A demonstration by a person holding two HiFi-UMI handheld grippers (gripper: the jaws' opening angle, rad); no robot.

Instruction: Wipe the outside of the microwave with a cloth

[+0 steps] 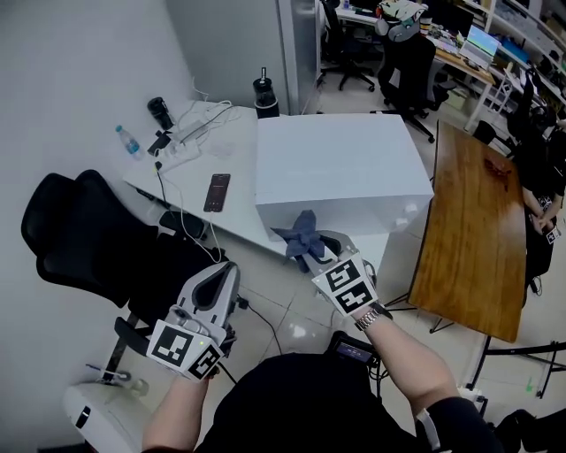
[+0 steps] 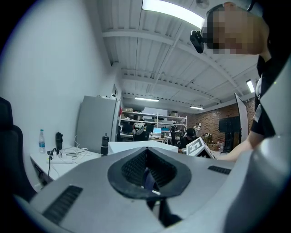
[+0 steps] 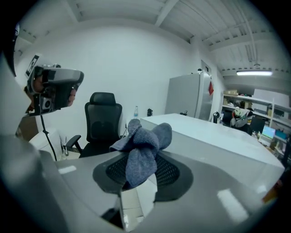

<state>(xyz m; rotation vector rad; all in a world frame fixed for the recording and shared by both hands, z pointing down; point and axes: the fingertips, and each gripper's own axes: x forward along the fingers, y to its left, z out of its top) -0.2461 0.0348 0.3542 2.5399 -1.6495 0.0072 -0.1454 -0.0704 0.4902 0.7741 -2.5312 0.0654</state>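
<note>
Grey cloth (image 3: 142,148) sits pinched between fingers of the right gripper (image 3: 143,174); left gripper (image 2: 148,175) fingers pressed together.

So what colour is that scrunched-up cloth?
Dusty blue-grey. The cloth shows best in the right gripper view, clamped by the right gripper.

Place: open-plan office or lab workspace | Evidence: black office chair (image 1: 93,234), white desk (image 1: 190,181) with phone (image 1: 217,192) and cables (image 1: 196,124), wooden table (image 1: 473,230), far desks with a monitor (image 1: 483,40), storage shelving (image 2: 154,119), brick wall (image 2: 213,123), strip ceiling light (image 2: 173,11).
</note>
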